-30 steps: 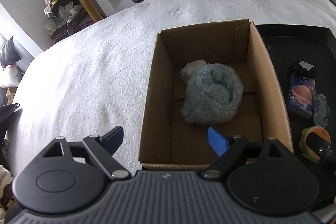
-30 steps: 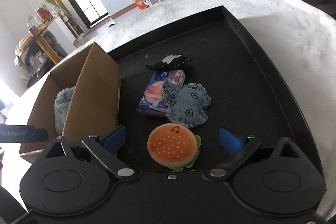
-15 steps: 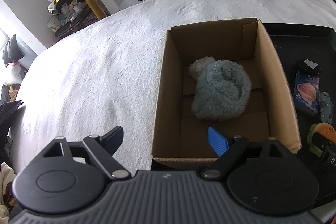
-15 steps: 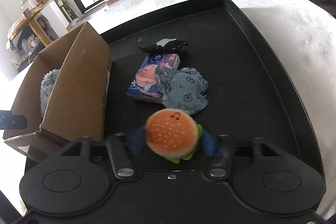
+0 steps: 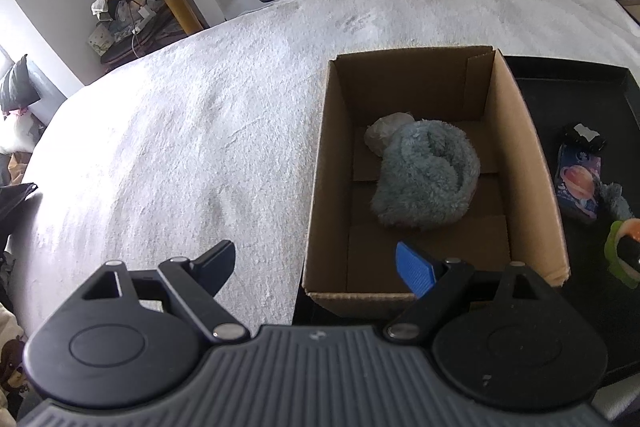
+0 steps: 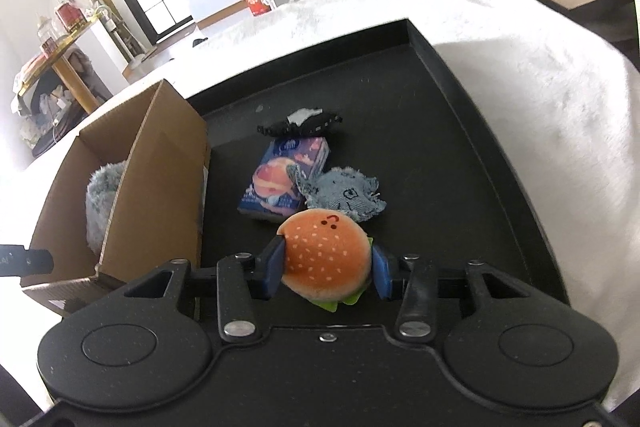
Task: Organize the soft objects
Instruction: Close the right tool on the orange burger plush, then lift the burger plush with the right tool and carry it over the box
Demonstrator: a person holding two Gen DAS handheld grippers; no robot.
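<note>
Since the earlier frame your right gripper (image 6: 327,269) has gone from wide open around the burger plush (image 6: 325,255) to clamped on it: the blue pads (image 6: 274,267) press both flanks of the bun, the jaws are closing yet, and the toy appears raised slightly off the black tray (image 6: 460,155). Your left gripper (image 5: 316,265) has not changed; it hangs wide open and empty over the near rim of the cardboard box (image 5: 320,187).

Largest to smallest: the white fleece cover (image 5: 180,131) carries everything. On it the tray sits with the box against its left side. Inside the box lie a fluffy grey-blue plush (image 5: 428,175) and a pale rounded item (image 5: 386,133) behind it. On the tray remain a planet-print packet (image 6: 284,179), a frayed denim patch (image 6: 344,193) overlapping its corner, and a small black piece (image 6: 300,125) beyond.

Risks, in my judgement: the plush is squashy and gripped across its widest part, so it may squirt out if you swing quickly toward the box. The near box wall stands high between tray and interior; a low carry would catch it and shove the box.

Not determinable: what the pale item in the box is, what the black piece is, and whether the burger's underside has fully cleared the tray. The box floor nearest you is cut off behind the left gripper's body.
</note>
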